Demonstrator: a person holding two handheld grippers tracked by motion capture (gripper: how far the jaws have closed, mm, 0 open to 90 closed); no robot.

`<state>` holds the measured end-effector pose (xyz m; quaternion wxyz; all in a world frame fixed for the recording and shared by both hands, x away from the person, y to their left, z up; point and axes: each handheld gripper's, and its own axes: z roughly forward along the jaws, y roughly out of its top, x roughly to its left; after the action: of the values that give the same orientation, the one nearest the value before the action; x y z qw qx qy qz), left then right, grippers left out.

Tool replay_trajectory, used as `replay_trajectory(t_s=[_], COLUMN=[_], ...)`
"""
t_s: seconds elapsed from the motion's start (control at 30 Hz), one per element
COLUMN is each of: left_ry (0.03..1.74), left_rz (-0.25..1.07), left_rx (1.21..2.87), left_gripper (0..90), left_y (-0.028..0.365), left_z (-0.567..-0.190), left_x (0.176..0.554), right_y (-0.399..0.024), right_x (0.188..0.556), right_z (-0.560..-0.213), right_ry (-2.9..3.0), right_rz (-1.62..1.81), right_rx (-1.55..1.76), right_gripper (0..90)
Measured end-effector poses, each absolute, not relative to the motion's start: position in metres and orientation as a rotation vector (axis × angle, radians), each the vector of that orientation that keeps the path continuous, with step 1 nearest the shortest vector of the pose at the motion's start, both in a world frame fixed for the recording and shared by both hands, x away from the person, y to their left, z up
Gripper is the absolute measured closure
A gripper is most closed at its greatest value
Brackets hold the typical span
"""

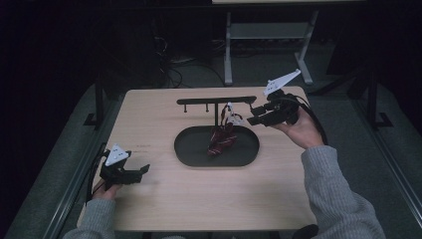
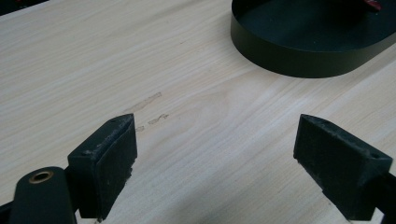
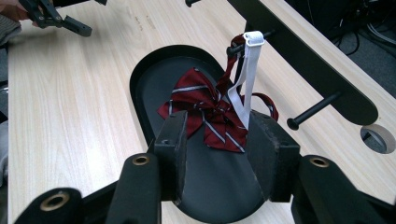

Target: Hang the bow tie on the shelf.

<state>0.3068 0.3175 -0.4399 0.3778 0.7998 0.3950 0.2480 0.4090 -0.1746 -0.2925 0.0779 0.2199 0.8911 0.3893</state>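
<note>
so the red striped bow tie (image 3: 205,109) hangs by its white strap (image 3: 246,79) off a rack peg (image 3: 236,48), drooping into the black tray (image 3: 144,79). my right gripper (image 3: 217,149) sits half open, empty, just short of it; my left gripper (image 2: 215,154) is wide open over bare table (image 2: 93,60)

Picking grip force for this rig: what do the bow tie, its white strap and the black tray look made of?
Bow tie: woven fabric, dark red with pale stripes, soft folds, slight sheen.
White strap: flat textile band, probably elastic, matte, looped over a peg of the black stand.
Tray: rigid, smooth matte black with a thin upright wall; painted metal or plastic, cannot tell which.
</note>
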Motion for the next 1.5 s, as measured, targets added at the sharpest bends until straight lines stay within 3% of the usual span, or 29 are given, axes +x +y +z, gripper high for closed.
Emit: replay_trajectory(t_s=[1.5], left_ry=[1.021], left_rz=[0.625], left_rx=[2.033], left_gripper=[13.0], left_y=[0.317], left_z=[-0.440], left_x=[0.306], right_y=[-0.218], right_x=[0.383], right_z=[-0.319], right_ry=[2.631], right_rz=[1.213], right_rx=[0.795], right_gripper=[50.2])
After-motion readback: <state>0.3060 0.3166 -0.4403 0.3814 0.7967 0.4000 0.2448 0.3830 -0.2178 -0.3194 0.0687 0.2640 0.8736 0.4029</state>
